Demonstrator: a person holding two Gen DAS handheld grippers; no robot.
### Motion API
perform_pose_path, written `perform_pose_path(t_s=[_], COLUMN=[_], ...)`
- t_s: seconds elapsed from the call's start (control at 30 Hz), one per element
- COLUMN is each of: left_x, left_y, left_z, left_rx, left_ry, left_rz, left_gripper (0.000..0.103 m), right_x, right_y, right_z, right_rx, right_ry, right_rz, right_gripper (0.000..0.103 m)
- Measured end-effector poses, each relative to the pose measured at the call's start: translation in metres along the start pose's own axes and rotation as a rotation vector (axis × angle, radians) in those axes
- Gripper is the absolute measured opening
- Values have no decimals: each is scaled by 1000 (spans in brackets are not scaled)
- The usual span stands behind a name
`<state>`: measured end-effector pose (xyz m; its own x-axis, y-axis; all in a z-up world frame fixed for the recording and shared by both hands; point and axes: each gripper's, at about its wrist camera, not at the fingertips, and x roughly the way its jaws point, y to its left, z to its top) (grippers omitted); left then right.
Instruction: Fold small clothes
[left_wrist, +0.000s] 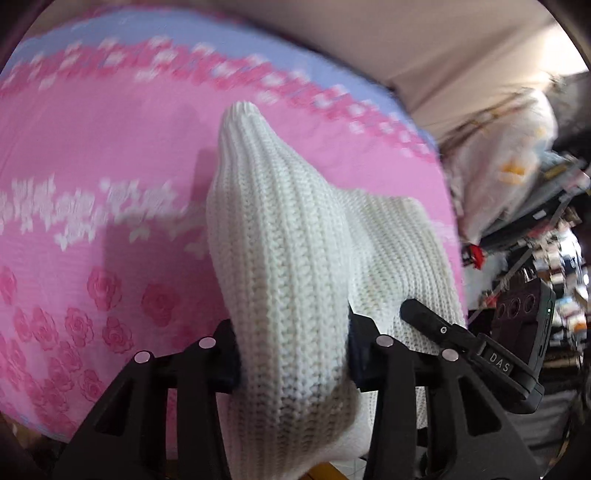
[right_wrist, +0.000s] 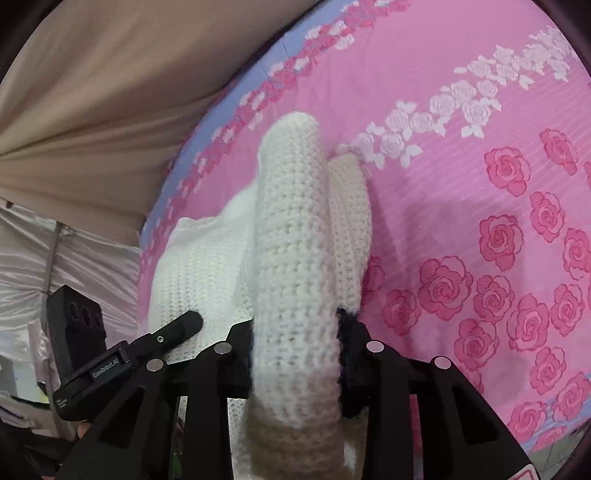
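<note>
A small white knitted garment (left_wrist: 284, 236) hangs over a pink rose-print bedsheet (left_wrist: 92, 155). My left gripper (left_wrist: 291, 354) is shut on a thick bunched fold of it, which stands up between the fingers. In the right wrist view my right gripper (right_wrist: 295, 354) is shut on another bunched fold of the same white knit (right_wrist: 291, 236), above the pink sheet (right_wrist: 480, 177). The right gripper's body shows at the left view's right edge (left_wrist: 480, 354); the left gripper's body shows at the right view's left edge (right_wrist: 122, 354). The knit spans between them.
The bed's blue-bordered edge (left_wrist: 332, 81) runs along the far side, with a beige curtain (right_wrist: 92, 110) behind it. A cluttered pile of bags and items (left_wrist: 517, 177) sits beyond the bed's right edge. Pale satin fabric (right_wrist: 55, 266) hangs at the left.
</note>
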<state>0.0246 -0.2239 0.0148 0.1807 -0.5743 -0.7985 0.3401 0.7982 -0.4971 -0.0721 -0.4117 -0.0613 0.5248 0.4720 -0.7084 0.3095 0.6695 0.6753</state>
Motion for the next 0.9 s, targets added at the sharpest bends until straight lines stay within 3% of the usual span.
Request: perform_pose_path(t_s=[0.13, 0.27, 0.47, 0.63, 0.77, 0.9], left_x=[-69, -165, -312, -405, -432, -412], left_y=[-66, -131, -185, -202, -190, -146], left_z=[16, 28, 32, 31, 43, 60], left_rx=[196, 418, 656, 738, 727, 645], left_ry=[-112, -309, -645, -845, -889, -813], left_rz=[-46, -113, -166, -211, -173, -110], left_gripper=[41, 42, 43, 46, 47, 53], right_x=[-78, -164, -280, -354, -381, -367], right_y=[49, 104, 211, 289, 334, 357], right_z=[-8, -8, -17, -33, -28, -14], right_rx=[-85, -224, -535, -739, -791, -767], right_ry=[-154, -347, -696, -930, -965, -882], right_rz=[49, 88, 146, 250, 329, 372], right_gripper=[32, 32, 33, 34, 35, 37])
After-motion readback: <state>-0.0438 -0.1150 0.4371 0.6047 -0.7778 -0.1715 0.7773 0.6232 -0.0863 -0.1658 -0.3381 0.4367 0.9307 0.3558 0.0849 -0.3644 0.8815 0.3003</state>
